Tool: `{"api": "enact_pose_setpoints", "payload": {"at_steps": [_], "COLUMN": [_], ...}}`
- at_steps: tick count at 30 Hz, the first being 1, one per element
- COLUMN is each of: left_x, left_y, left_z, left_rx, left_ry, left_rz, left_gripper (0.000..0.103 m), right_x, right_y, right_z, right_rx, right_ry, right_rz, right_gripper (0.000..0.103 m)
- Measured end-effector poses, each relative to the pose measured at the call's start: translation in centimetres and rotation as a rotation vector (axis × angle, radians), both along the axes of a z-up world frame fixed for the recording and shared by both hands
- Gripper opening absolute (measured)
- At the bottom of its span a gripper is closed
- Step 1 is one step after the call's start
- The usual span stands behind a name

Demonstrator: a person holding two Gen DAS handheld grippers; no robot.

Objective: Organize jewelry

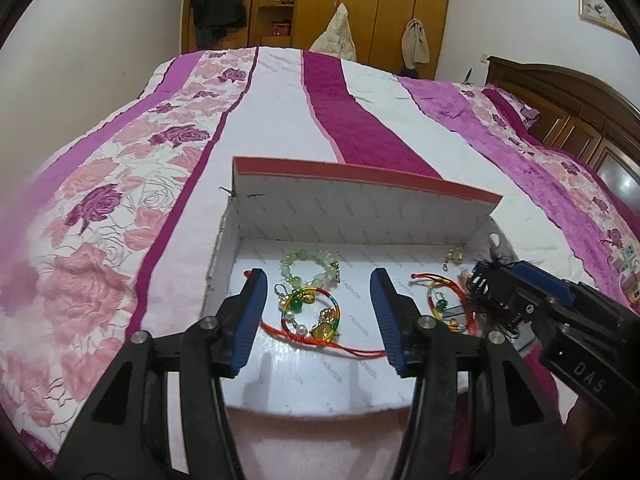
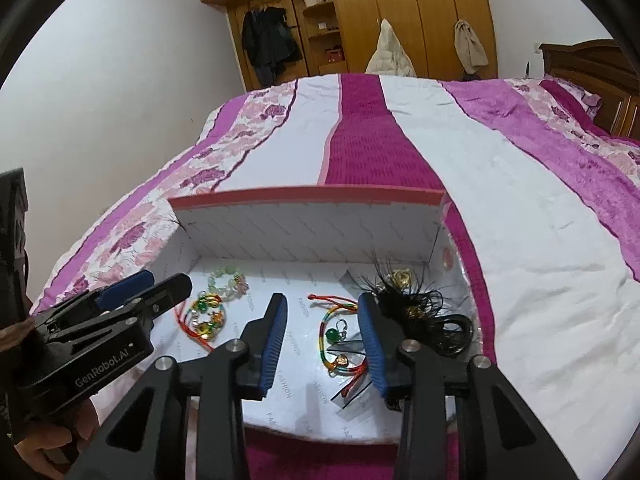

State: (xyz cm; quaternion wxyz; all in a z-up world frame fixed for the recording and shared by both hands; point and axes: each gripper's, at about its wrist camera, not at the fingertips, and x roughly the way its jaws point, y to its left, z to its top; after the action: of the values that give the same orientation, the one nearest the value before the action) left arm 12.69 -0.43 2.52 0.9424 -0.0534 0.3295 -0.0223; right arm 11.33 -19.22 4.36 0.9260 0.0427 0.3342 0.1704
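An open white box [image 1: 360, 216] [image 2: 304, 232] with a pink-edged lid lies on the bed. Inside lie a pale green bead bracelet [image 1: 308, 266] [image 2: 226, 282], a rainbow cord bracelet with gold charms and a red string [image 1: 316, 316] [image 2: 206, 320], a second rainbow cord bracelet [image 1: 440, 300] [image 2: 340, 340], a small gold piece [image 1: 454, 258] [image 2: 402, 278] and a black cord bundle [image 2: 432, 312]. My left gripper [image 1: 316, 320] is open over the first rainbow bracelet. My right gripper [image 2: 322, 340] is open over the second; the black cord lies against its right finger [image 2: 374, 340].
The bed [image 1: 280, 120] has a pink, magenta and white striped floral cover. A wooden headboard [image 1: 560, 96] stands at the right. Wooden wardrobes [image 2: 400, 12] with hanging clothes line the far wall.
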Motion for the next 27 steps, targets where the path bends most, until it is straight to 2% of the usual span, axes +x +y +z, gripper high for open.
{"api": "enact_pose_setpoints", "payload": {"at_steps": [4,8,15,17,22,27], "left_x": [-1.7,-3.6,-6.7,-7.5,-9.4,-10.4], "left_y": [0.1,0.3,0.4,0.3,0.4,0.0], "left_z": [1.3,2.2,3.0,3.0,2.8,2.1], "left_rx": [0.009,0.017,0.014,0.008,-0.016,-0.006], "left_ry": [-0.014,-0.026,-0.027,-0.029,-0.027,-0.018], "left_rz": [0.002,0.005,-0.009,-0.008,0.001,0.005], "left_gripper": [0.046,0.048,0.052,0.054,0.058,0.058], "right_x": [-1.4,-3.4,-7.3,-8.4,-11.3,-13.0], "right_y": [-0.2,-0.4,-1.3,-1.6,-2.5,-3.3], "right_z": [1.5,2.9,4.3,4.5,4.3,3.5], "right_rx": [0.019,0.035,0.053,0.058,0.048,0.05], "right_ry": [-0.023,-0.05,-0.075,-0.079,-0.085,-0.075], "right_rz": [-0.004,-0.008,-0.014,-0.024,-0.059,-0.066], "right_gripper": [0.04,0.045,0.049,0.057,0.068,0.069]}}
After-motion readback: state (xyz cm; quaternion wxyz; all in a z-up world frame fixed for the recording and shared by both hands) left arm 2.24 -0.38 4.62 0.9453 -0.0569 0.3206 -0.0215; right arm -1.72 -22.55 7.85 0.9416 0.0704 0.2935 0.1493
